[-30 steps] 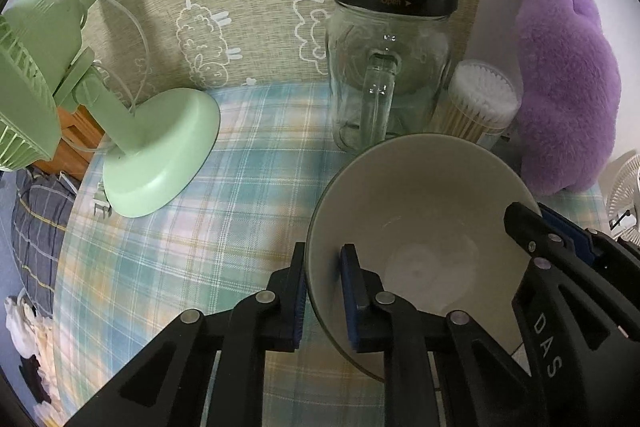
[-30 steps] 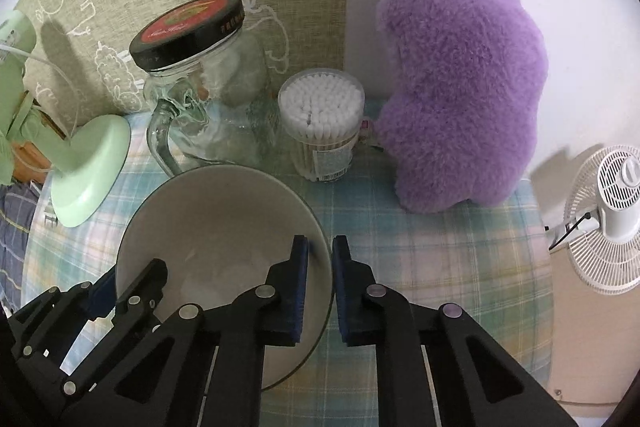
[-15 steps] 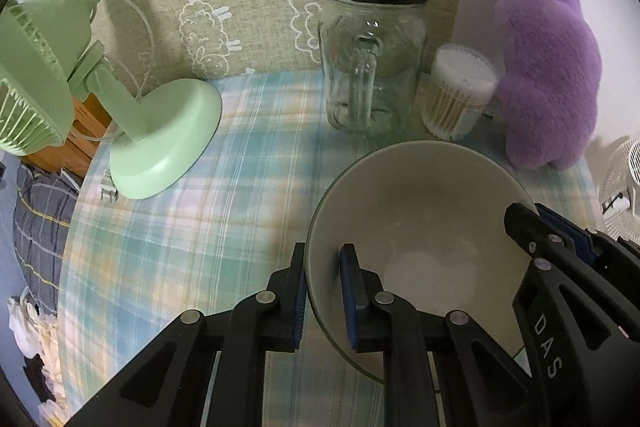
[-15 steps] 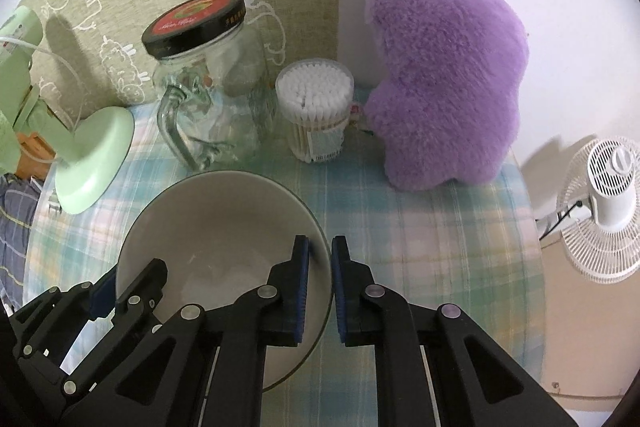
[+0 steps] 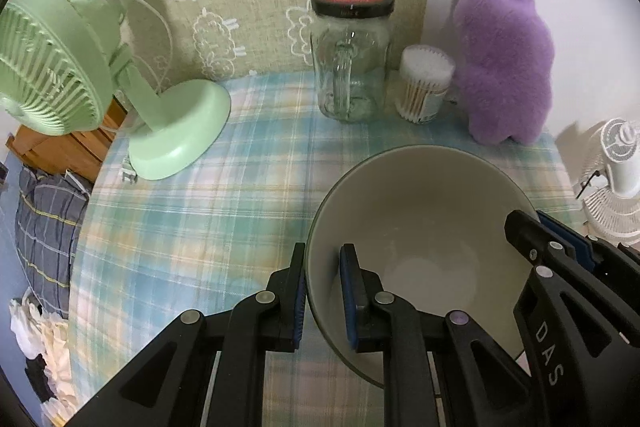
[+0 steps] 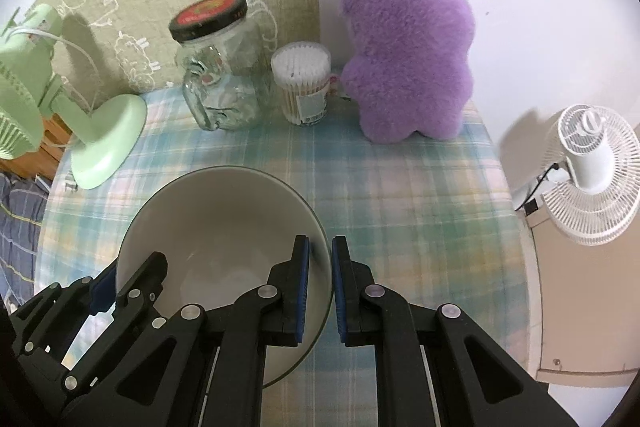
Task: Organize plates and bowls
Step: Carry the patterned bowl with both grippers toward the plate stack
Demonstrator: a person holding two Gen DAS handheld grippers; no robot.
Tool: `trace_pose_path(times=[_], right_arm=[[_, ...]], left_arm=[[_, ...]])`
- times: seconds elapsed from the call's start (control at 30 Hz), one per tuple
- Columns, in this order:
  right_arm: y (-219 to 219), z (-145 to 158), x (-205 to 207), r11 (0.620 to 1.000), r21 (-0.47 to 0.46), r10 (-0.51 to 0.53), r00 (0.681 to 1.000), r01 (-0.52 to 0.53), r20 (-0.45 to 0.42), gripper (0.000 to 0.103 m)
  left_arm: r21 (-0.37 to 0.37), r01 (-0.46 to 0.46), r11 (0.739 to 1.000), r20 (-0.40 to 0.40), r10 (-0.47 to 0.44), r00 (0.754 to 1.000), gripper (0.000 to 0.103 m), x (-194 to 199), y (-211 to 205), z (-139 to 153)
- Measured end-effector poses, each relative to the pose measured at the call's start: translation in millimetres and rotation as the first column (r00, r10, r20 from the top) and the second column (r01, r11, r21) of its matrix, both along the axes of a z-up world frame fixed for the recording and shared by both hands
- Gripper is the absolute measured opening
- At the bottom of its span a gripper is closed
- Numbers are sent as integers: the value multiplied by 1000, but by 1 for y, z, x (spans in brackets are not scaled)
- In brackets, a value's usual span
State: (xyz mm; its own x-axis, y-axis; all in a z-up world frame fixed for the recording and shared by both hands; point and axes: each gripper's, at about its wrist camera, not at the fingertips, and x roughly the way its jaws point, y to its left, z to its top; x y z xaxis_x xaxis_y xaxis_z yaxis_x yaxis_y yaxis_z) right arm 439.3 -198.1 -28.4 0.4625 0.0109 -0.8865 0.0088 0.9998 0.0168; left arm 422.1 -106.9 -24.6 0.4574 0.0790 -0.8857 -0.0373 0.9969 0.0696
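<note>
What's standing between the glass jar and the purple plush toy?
A clear tub of cotton swabs stands between the glass jar and the purple plush toy, clearest in the right wrist view.

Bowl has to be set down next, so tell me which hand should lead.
Neither alone, I'd judge. The left gripper and right gripper each clamp opposite rims of the bowl, so lower both together onto the bare cloth.
</note>
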Motion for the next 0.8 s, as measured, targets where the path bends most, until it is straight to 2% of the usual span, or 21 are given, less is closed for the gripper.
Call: trace_pose_path(times=[0.53,0.8], right_arm=[[11,76,-74,998,-16,-51,993,53,103,15],[30,100,-123,997,-18,-66,990,69,128,15]], left_arm=[[-14,57,998,112,-56,992,13,-64,23,69],[-10,85,996,132,-83,988,13,-109,43,89]])
